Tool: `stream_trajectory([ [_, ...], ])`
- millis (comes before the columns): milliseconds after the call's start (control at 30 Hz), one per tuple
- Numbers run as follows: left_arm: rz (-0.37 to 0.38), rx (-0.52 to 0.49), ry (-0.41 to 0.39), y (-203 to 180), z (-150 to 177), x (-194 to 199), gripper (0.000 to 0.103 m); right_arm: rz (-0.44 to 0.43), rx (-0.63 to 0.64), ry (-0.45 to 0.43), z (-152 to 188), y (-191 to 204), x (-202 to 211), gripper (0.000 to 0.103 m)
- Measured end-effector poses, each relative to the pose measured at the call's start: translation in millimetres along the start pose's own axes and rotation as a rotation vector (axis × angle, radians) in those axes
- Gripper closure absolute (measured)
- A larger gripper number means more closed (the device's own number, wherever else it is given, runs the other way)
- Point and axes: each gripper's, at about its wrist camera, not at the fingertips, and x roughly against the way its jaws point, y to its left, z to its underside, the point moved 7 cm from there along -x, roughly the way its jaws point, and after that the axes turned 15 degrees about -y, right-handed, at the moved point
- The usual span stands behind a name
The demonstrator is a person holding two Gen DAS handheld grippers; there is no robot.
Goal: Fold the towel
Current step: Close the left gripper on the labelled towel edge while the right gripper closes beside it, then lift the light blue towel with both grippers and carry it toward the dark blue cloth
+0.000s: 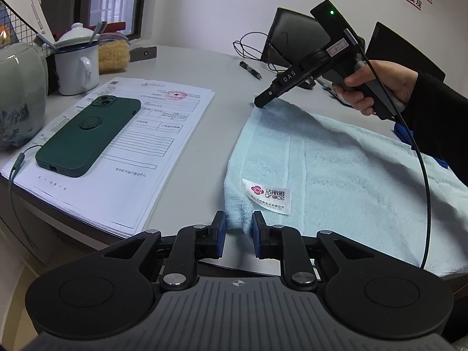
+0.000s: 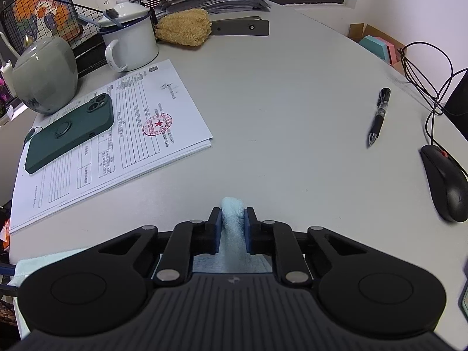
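Observation:
A light blue towel lies spread on the grey table, with a white brand label near its left edge. My left gripper is shut on the towel's near left corner. My right gripper shows in the left wrist view at the towel's far left corner, held by a hand. In the right wrist view my right gripper is shut on a bunched bit of the towel, low over the table.
A stack of papers with a dark green phone lies to the left. A white mug, a grey jar and a sponge stand behind. A pen, a mouse and cables lie on the right.

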Motion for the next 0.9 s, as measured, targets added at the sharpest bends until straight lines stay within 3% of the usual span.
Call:
stream_trajectory([
  [433, 0.111, -0.011, -0.125, -34.8, -40.2, 22.7, 0.082, -0.014, -0.091, -0.179, -24.3, -4.2, 73.6, 0.089],
  [900, 0.328, -0.074, -0.151, -123.5, -54.6, 36.7, 0.082, 0.051, -0.198, -0.277, 6.0, -42.4, 178.8, 0.088],
])
